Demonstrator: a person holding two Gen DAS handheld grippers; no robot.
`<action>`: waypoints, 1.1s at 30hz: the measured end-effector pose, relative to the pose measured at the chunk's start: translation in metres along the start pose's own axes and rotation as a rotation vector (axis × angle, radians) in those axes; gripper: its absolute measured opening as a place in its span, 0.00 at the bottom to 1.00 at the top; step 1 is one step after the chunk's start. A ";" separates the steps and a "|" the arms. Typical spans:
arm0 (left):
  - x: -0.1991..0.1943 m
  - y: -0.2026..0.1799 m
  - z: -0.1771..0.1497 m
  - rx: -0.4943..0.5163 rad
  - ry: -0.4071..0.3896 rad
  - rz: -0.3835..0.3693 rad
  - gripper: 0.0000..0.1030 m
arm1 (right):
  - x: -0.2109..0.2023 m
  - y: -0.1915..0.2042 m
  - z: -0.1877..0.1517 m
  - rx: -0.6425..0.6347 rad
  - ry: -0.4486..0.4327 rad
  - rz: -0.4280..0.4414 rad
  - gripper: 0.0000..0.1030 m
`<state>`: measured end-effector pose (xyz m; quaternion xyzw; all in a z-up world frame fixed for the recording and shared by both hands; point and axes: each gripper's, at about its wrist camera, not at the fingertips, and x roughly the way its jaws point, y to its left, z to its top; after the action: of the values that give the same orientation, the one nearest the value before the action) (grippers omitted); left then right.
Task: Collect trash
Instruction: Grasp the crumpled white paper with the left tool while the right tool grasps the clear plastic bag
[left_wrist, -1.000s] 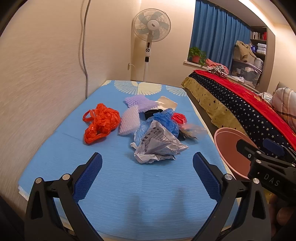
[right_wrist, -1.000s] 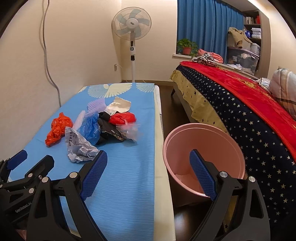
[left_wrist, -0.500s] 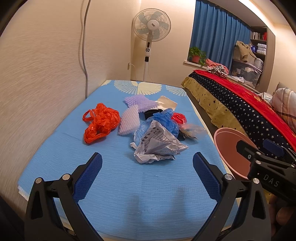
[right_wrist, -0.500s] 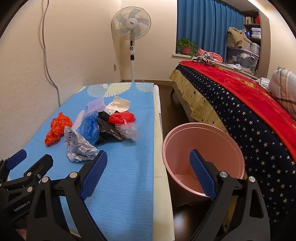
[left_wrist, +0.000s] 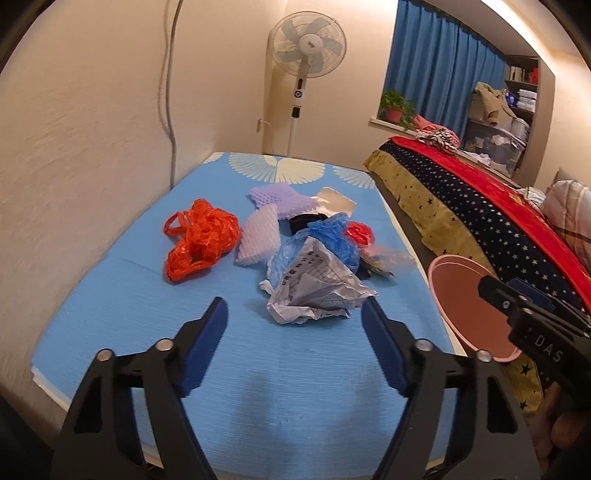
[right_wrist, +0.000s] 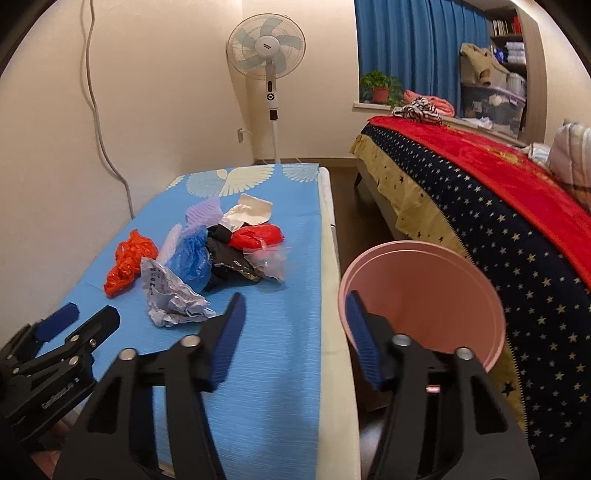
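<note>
A pile of trash lies in the middle of the blue-covered desk: a crumpled printed paper nearest, then a blue plastic bag, an orange plastic bag, purple foam nets, a red wrapper and a clear bag. The left gripper hovers just short of the crumpled paper, its jaws apart and closing with nothing between them; the paper sits ahead of the tips, roughly centred. The right gripper hangs over the desk's right edge, jaws apart and closing on nothing, the trash up and left of them. A pink bin stands on the floor between desk and bed.
</note>
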<state>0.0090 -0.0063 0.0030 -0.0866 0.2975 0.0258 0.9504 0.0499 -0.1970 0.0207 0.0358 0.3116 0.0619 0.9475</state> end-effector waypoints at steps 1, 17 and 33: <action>0.002 0.000 0.001 -0.005 0.000 -0.003 0.66 | 0.001 0.001 0.001 0.000 -0.001 0.002 0.48; 0.041 0.005 0.025 -0.049 0.008 -0.038 0.40 | 0.057 0.004 0.024 0.029 0.026 0.053 0.48; 0.077 0.005 0.039 -0.069 0.069 -0.131 0.35 | 0.138 0.006 0.033 0.056 0.164 0.070 0.50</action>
<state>0.0938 0.0049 -0.0106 -0.1393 0.3225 -0.0292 0.9358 0.1795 -0.1732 -0.0333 0.0678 0.3882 0.0890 0.9148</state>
